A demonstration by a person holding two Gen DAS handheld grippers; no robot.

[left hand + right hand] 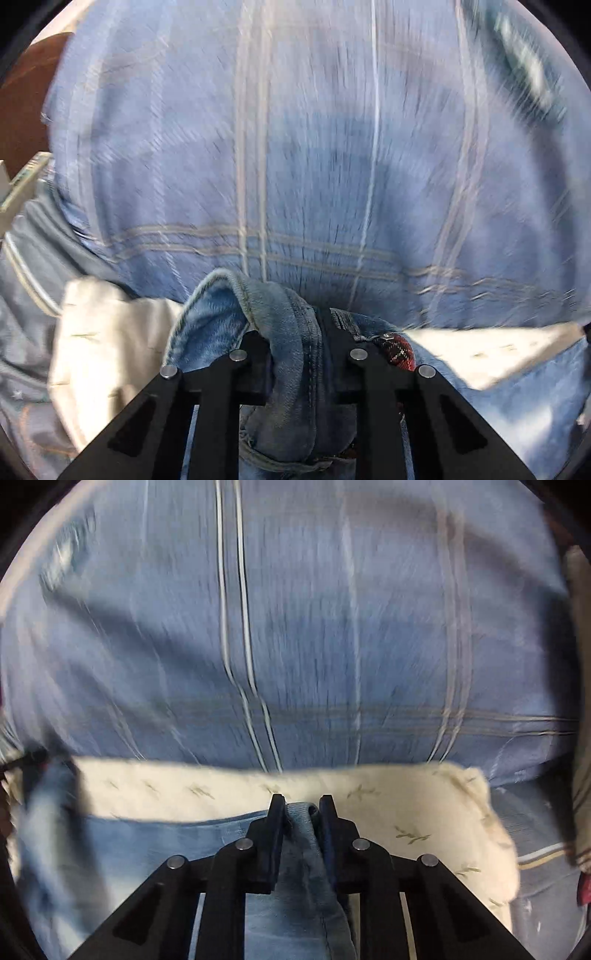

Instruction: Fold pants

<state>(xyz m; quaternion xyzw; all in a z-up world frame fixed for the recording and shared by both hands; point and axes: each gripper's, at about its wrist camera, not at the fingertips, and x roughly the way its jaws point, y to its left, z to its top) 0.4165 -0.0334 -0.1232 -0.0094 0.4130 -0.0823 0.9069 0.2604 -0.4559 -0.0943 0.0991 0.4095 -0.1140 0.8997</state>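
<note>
The pants are light blue denim jeans point(291, 343). My left gripper point(295, 332) is shut on a bunched fold of their waistband, with a red plaid label point(400, 350) beside the right finger. My right gripper point(301, 808) is shut on another fold of the jeans point(301, 867). The cream pocket lining point(221, 794) of the pants stretches across the right wrist view and shows in the left wrist view point(107, 343) too. Both grippers hold the jeans over a blue plaid bedsheet point(314, 147). Both views are motion-blurred.
The blue plaid bedsheet point(314, 627) fills both views. A brown surface point(29, 96) shows at the upper left of the left wrist view. A pale object point(18, 184) lies at the left edge. Striped fabric point(580, 701) is at the far right.
</note>
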